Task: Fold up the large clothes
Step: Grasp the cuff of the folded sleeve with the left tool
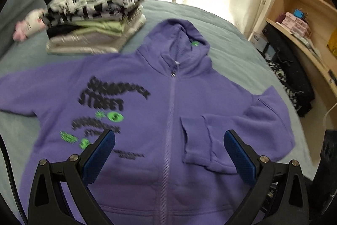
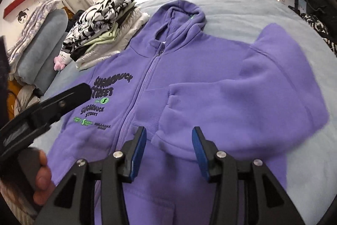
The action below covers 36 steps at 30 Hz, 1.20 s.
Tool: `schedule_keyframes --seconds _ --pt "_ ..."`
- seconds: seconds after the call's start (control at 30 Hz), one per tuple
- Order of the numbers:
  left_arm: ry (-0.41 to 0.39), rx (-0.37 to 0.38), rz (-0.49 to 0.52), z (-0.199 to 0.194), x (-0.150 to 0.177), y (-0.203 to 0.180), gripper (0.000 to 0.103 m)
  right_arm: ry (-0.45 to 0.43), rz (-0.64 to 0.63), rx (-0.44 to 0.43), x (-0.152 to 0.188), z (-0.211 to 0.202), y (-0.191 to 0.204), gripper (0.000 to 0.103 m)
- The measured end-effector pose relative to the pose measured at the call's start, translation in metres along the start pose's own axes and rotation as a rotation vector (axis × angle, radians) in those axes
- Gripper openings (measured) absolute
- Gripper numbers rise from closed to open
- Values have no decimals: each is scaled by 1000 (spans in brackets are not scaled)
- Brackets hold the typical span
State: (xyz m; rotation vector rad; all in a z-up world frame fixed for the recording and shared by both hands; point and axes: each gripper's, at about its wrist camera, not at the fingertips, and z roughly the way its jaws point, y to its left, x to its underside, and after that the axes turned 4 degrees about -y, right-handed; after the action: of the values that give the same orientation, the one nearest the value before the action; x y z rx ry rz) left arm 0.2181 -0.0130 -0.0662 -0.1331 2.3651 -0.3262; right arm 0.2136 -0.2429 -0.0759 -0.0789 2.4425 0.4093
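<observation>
A purple fleece hoodie (image 1: 172, 102) lies zipped and face-up on the pale blue bed (image 1: 227, 39), one ribbed-cuffed sleeve (image 2: 210, 102) folded across its front. My left gripper (image 1: 169, 150) hangs released above the hem. My right gripper (image 2: 169, 146) is unclenched over the soft sleeve, gripping nothing. Folded clothes (image 1: 94, 20) are stacked behind.

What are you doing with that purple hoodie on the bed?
A person is folding a purple hoodie that lies zipped up, front side up, on the bed. One sleeve is already folded across the chest. The right hand-held gripper hovers open above that sleeve's cuff, holding nothing. The left hand-held gripper is open too, over the hoodie's lower front. A stack of folded clothes sits behind.
</observation>
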Motion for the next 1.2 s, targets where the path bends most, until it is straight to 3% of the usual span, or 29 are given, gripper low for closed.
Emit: schedule_keyframes --seconds 0.23,0.43,0.6,0.73,0.77,0.8,0.83,0.87,0.9,0.93,1.0,1.2 --pt "137 174 -142 20 15 15 102 -14 72 -6 28 -26 -21 45" --pt "295 383 -254 49 40 5 98 22 134 -24 49 -23 -36 45" --pt "351 401 -262 78 55 -17 95 15 149 -32 54 -25 -41 45" --pt "335 387 -278 101 52 -32 93 -1 152 -32 55 -28 -45 45" --pt "325 384 -280 106 50 -36 90 -2 155 -31 55 -28 -46 45" --pt "319 383 -284 110 48 -38 77 -2 159 -30 56 -28 -48 45" --pt "311 377 -289 116 45 -42 58 0 164 -28 57 -28 -50 45" --pt "314 364 -289 122 43 -45 46 1 169 -27 57 -27 -52 45" --pt "324 347 -283 127 40 -48 20 3 176 -26 58 -27 -54 45" --pt "333 336 -270 131 37 -52 13 4 183 -25 59 -26 -56 45" --pt "301 327 -195 126 23 -66 13 1 190 -23 60 -27 -58 45" --pt "20 281 114 64 -33 -112 13 -16 188 -15 60 -31 -59 45"
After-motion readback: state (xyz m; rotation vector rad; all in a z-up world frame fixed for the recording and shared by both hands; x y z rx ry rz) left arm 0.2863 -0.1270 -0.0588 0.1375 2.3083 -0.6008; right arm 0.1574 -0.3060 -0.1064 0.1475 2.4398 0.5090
